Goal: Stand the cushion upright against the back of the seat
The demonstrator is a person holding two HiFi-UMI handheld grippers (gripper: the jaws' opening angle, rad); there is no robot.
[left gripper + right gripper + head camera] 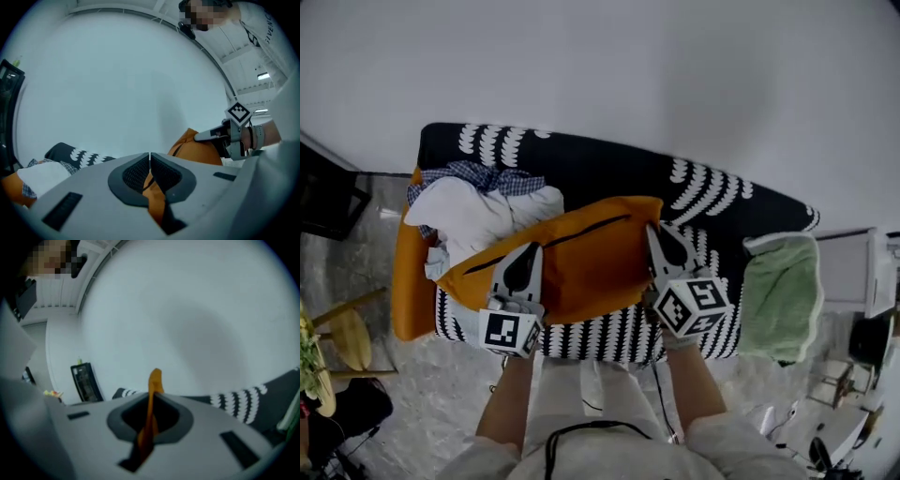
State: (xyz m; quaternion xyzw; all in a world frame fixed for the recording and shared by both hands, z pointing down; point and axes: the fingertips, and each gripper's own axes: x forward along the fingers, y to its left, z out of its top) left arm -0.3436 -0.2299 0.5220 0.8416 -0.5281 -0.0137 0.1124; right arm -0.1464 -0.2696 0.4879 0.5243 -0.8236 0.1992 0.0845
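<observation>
An orange cushion (581, 253) with a black zip hangs lifted over the black-and-white patterned seat (609, 337), its long edge tilted up to the right. My left gripper (525, 251) is shut on the cushion's lower left edge; in the left gripper view a fold of orange fabric (153, 192) is pinched between the jaws. My right gripper (658, 234) is shut on the cushion's upper right corner, and the right gripper view shows a thin orange edge (151, 408) sticking up between the jaws. The seat's back (712, 187) stands behind, against the white wall.
White and checked clothes (478, 211) lie piled on the seat's left end, over a second orange cushion (411, 281). A green towel (780, 295) drapes the right armrest. A wooden stool (347, 337) stands at the left, and a white cabinet (853, 267) at the right.
</observation>
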